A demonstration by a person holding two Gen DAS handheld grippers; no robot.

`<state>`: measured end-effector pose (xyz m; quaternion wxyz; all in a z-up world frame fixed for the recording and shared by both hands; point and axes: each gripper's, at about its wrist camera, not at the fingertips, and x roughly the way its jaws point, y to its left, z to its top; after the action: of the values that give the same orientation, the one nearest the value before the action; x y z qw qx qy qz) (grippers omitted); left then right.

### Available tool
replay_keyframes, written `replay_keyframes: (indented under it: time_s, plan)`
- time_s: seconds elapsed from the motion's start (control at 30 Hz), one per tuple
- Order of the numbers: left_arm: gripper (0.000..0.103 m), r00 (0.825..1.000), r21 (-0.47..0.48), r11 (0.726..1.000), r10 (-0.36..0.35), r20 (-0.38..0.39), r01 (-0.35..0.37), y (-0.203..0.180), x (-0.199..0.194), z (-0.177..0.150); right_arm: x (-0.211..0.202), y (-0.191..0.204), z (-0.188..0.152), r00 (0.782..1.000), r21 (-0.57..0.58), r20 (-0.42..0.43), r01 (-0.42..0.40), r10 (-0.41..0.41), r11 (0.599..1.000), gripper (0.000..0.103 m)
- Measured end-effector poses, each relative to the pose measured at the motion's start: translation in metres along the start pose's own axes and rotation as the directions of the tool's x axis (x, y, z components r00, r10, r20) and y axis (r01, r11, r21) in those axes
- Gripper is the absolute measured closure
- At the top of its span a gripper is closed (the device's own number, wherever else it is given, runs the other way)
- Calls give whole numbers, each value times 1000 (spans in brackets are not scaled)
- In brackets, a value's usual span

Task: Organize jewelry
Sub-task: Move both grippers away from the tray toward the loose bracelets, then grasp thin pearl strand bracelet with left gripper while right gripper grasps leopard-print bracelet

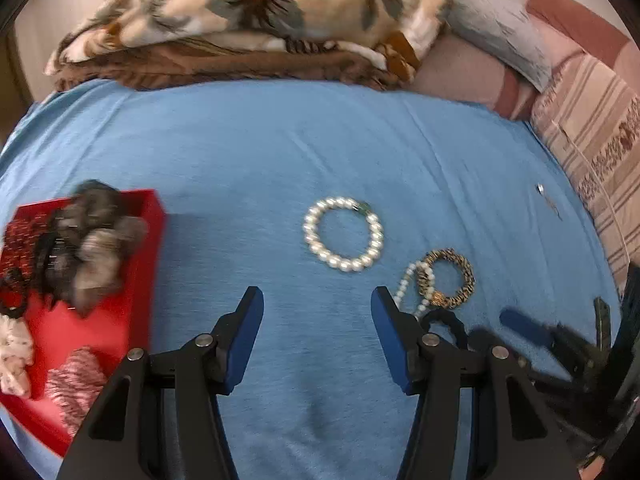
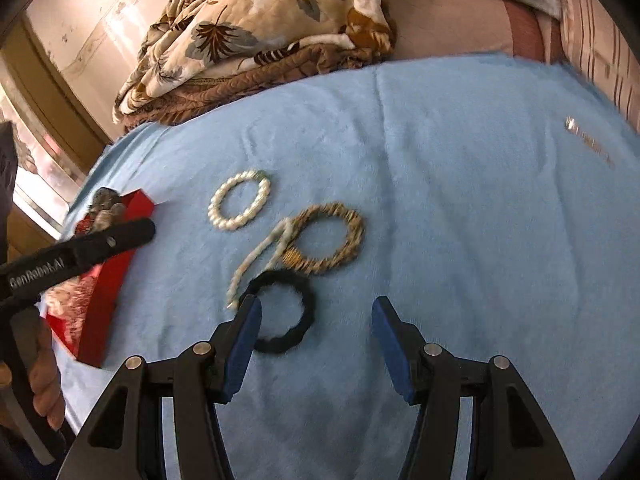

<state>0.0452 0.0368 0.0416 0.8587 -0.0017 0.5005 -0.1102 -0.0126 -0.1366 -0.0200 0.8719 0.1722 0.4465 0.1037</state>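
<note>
A white pearl bracelet [image 1: 343,234] [image 2: 239,205] lies on the blue cloth [image 1: 280,152] [image 2: 460,220]. Beside it lie a gold-and-black woven bracelet [image 1: 450,278] [image 2: 329,239], a short pearl strand [image 1: 412,284] [image 2: 260,258] and a black hair tie [image 1: 444,322] [image 2: 282,312]. A red box [image 1: 120,320] [image 2: 106,280] at the left holds scrunchies and other pieces. My left gripper [image 1: 317,300] is open and empty, just short of the pearl bracelet. My right gripper [image 2: 316,308] is open and empty; its left finger [image 2: 244,332] touches the hair tie's edge.
A folded floral blanket [image 1: 256,16] [image 2: 256,36] lies at the far edge of the cloth. Striped pillows [image 1: 588,136] stand at the right. A small silver piece [image 1: 546,196] [image 2: 576,128] lies far right. The right gripper shows in the left wrist view [image 1: 560,340].
</note>
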Motion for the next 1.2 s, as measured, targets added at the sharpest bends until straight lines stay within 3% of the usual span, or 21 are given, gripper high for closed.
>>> replay_keyframes:
  time_s: [0.13,0.3,0.63,0.7,0.77,0.93,1.2]
  plan:
    - [49,999,45,999,-16,-42,18,-15,25,-4,7,-13,16,1000,25,20,0,-1,1000,41]
    - [60,998,95,995,-17,-67,23,-30,52,-7,19,-19,27,999,38,12,-37,37,999,52]
    - [61,998,192,979,58,29,-63,-45,58,-15,44,-18,36,1000,12,-11,-20,20,1000,66]
    - [61,998,193,980,49,38,-55,-44,57,-18,45,-21,37,1000,17,-14,-5,5,1000,79]
    - [61,999,186,982,35,29,-40,-40,54,-19,46,-24,37,1000,29,-17,-4,5,1000,82]
    - [63,994,89,990,-106,-2,106,-25,41,-18,44,-29,37,999,66,-19,-30,32,997,82]
    - [63,992,94,988,-123,-34,126,-29,51,-11,42,-33,37,998,108,-19,-55,58,993,81]
